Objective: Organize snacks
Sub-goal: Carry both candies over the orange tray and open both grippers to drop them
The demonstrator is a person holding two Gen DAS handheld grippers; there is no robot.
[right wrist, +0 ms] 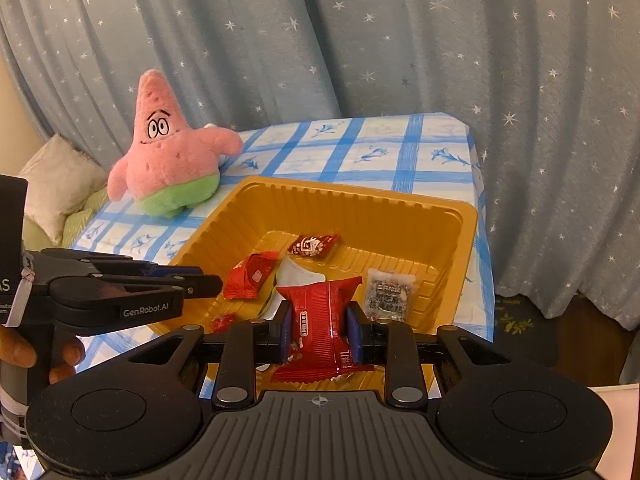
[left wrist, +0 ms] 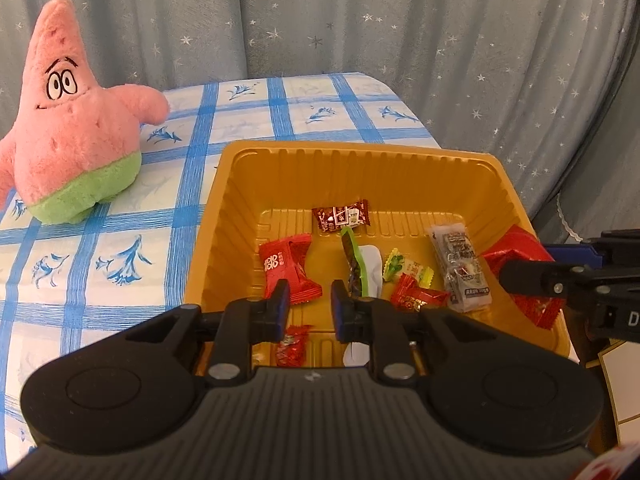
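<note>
A yellow plastic tray [left wrist: 400, 152] stands on the checked tablecloth and holds several wrapped snacks. Among them are a red packet [left wrist: 286, 266], a dark red one [left wrist: 340, 215] and a clear one [left wrist: 460, 268]. My left gripper [left wrist: 310, 304] is open and empty, just above the tray's near edge. My right gripper [right wrist: 318, 330] is shut on a large red snack packet [right wrist: 318, 320] and holds it over the tray's near right part. That packet also shows in the left wrist view [left wrist: 520, 264]. The tray shows in the right wrist view [right wrist: 400, 204].
A pink starfish plush toy [left wrist: 72, 120] stands on the tablecloth [left wrist: 120, 240] left of the tray. A grey starred curtain [left wrist: 360, 20] hangs behind the table. A pillow [right wrist: 56, 184] lies off the table's left side.
</note>
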